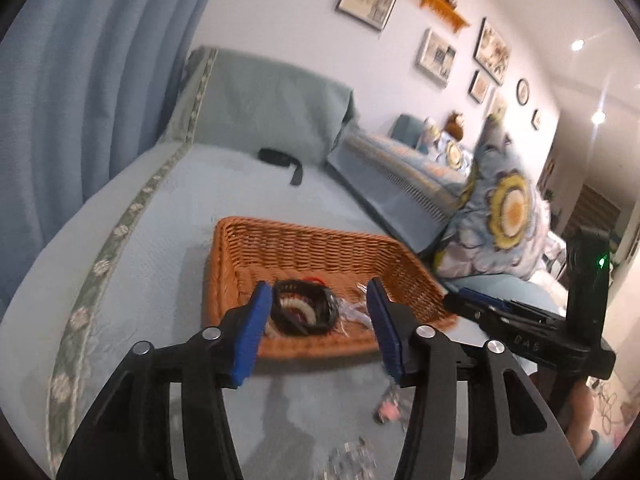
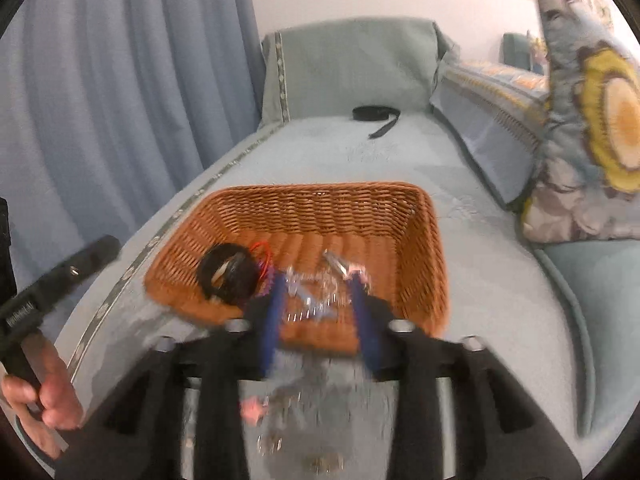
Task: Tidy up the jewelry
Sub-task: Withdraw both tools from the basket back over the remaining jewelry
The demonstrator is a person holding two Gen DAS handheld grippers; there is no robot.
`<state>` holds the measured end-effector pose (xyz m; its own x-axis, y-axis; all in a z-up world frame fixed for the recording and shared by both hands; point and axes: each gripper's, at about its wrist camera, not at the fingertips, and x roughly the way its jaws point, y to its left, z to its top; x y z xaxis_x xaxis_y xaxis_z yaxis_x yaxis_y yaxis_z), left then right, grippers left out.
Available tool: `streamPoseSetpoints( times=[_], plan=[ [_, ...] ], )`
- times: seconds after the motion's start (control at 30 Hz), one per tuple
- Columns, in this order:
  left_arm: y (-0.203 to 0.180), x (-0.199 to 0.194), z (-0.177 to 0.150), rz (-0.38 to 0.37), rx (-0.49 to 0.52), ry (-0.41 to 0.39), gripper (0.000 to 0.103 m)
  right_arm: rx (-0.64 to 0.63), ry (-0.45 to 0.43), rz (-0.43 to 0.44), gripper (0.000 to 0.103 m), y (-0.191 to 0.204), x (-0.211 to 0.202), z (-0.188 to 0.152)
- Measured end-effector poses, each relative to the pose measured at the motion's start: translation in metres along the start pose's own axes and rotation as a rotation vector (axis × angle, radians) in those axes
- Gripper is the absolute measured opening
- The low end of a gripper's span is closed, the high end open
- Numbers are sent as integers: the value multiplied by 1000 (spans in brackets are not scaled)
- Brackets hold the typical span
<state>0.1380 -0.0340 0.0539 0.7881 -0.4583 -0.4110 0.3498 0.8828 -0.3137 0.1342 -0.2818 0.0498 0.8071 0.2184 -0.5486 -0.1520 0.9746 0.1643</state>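
An orange wicker basket [image 1: 304,240] [image 2: 320,204] stands on the pale blue sofa seat. In it lie a coil of black bracelets [image 1: 302,312] [image 2: 228,276] and silver pieces in clear bags [image 1: 352,310] [image 2: 320,292]. My left gripper [image 1: 319,292] hovers open over the basket's near rim, its blue pads clear of the coil. My right gripper [image 2: 319,280] is blurred and stands open above the silver pieces, touching nothing. Loose on the fabric before the basket are a pink trinket [image 1: 387,410] [image 2: 254,406] and small silver bits [image 1: 352,456] [image 2: 320,460].
A floral cushion [image 1: 500,208] [image 2: 592,128] leans at the right of the seat. A black strap [image 1: 284,160] [image 2: 376,114] lies near the sofa's far end. Blue curtains [image 1: 80,80] hang on the left. A hand [image 2: 40,396] grips the left tool.
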Motion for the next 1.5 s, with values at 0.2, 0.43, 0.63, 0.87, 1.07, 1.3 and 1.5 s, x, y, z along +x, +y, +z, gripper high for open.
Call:
streamPoseSetpoints(
  times=[0.2,0.43,0.63,0.87,1.07,1.3,1.5],
  plan=[
    [-8,-41,-46,89,73,8,50,17,-7,-29,46,4,-39,-60],
    [6,-44,-89,138,60,71,50,-2,21,-56,46,11,-43,-99],
    [13,-43,-102,140,57,83,50,52,44,-70,46,0,-34,-117],
    [16,-37,-105,121,41,113,50,78,31,-70,46,-5,-33,-119],
    [23,-29,-108,130,8,152,50,123,99,-100,46,-14,-16,-119],
    [14,-25,-109,119,48,180,52,116,159,-83,46,-13,-2,-120],
    [-6,-5,-109,-40,87,318,50,107,162,-73,46,-11,-2,-121]
  ],
)
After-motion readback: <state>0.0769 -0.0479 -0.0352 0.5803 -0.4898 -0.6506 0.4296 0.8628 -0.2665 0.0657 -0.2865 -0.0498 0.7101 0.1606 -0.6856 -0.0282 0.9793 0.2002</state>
